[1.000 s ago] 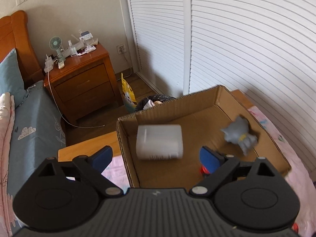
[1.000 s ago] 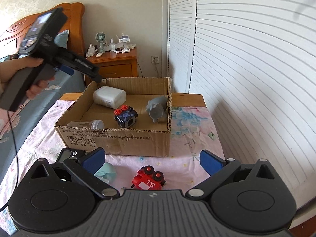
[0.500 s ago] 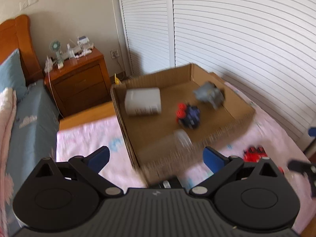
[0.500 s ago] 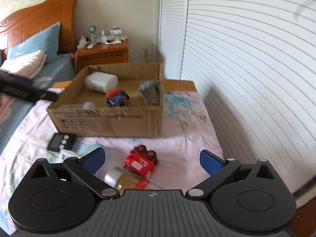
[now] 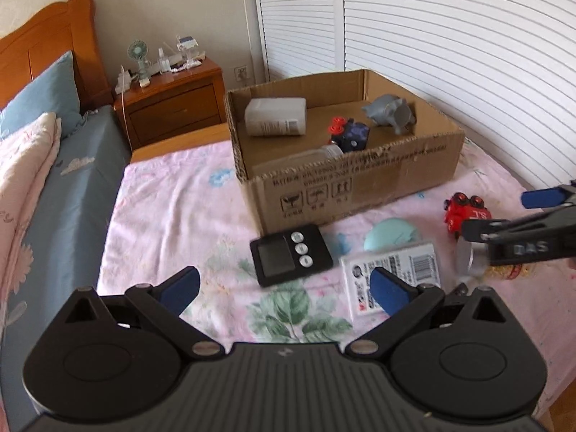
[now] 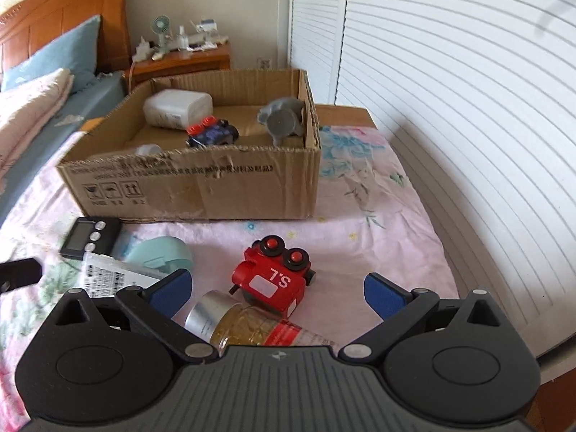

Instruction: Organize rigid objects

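Observation:
A cardboard box point(image 5: 360, 187) point(image 6: 201, 187) stands on the bed and holds a white container point(image 5: 275, 117), a dark blue toy car point(image 5: 349, 133), a grey elephant figure point(image 5: 390, 111) and a clear bottle point(image 5: 324, 153). In front of it lie a black timer point(image 5: 289, 253), a mint round case point(image 5: 390, 234), a white card pack point(image 5: 392, 277), a red toy train point(image 6: 275, 275) and a jar with a silver lid point(image 6: 244, 320). My left gripper point(image 5: 284, 286) is open above the timer. My right gripper point(image 6: 277, 289) is open over the jar and train.
The pink floral sheet point(image 5: 180, 223) covers the surface. A wooden nightstand point(image 5: 172, 104) with a small fan stands behind. Pillows point(image 5: 28, 133) lie to the left. White louvred doors point(image 6: 450, 72) run along the right.
My left gripper has pulled back out of the box and now hangs over the timer. My right gripper has dropped closer over the jar and red train.

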The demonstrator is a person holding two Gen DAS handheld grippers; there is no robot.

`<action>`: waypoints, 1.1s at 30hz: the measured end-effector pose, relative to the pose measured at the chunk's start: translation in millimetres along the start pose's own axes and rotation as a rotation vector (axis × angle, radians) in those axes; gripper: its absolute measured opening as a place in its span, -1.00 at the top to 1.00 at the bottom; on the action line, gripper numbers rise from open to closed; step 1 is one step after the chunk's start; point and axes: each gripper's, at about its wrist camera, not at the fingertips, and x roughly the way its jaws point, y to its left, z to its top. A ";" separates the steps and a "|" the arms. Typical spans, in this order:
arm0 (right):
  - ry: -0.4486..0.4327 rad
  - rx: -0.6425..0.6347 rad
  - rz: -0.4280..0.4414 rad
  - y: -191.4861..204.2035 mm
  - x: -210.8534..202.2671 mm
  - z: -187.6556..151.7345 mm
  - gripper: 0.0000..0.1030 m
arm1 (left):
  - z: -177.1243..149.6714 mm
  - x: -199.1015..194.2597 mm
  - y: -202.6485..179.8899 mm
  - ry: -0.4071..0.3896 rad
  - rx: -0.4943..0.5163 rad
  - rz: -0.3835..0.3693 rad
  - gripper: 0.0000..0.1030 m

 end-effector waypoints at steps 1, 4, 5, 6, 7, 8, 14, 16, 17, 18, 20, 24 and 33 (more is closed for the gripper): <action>0.006 0.002 -0.003 -1.1 2.3 -1.6 -1.00 | -1.7 0.0 -1.1 0.003 0.001 -0.005 -0.95; 0.005 0.034 0.018 -8.3 0.7 -6.7 -1.00 | -5.4 2.5 -6.4 0.014 0.009 -0.009 -0.95; 0.007 0.039 0.019 -10.2 -1.0 -8.3 -1.00 | -6.0 3.8 -8.5 0.018 0.010 -0.012 -0.95; 0.012 0.036 0.016 -11.8 -3.0 -10.1 -1.00 | -6.3 5.1 -10.5 0.020 0.010 -0.017 -0.95; 0.014 0.032 0.013 -13.1 -5.4 -12.4 -1.00 | -6.6 6.6 -12.2 0.022 0.009 -0.022 -0.95; 0.015 0.027 0.013 -14.2 -8.3 -14.9 -1.00 | -6.8 8.2 -14.0 0.025 0.006 -0.025 -0.95; 0.026 -0.003 0.021 -18.8 -21.8 -33.4 -1.00 | -11.4 18.8 -24.6 0.047 0.009 -0.039 -0.95; 0.025 -0.031 0.012 -17.4 -24.9 -38.6 -1.00 | -14.2 20.2 -27.0 0.060 0.007 -0.040 -0.95; 0.022 -0.043 0.009 -17.0 -26.2 -40.8 -1.00 | -15.9 20.0 -28.0 0.066 0.004 -0.047 -0.95; 0.022 -0.057 0.007 -16.4 -27.1 -43.1 -1.00 | -17.2 19.6 -29.1 0.070 0.004 -0.056 -0.95; 0.027 -0.078 0.002 -15.7 -27.8 -47.9 -1.00 | -19.8 18.4 -32.5 0.079 0.011 -0.068 -0.95; 0.032 -0.109 0.012 -17.9 -30.6 -57.8 -1.00 | -23.1 12.4 -42.2 0.067 0.037 -0.090 -0.95; 0.065 -0.092 0.043 -31.4 -22.2 -74.5 -1.00 | -38.9 23.1 -68.9 0.137 0.162 -0.198 -0.95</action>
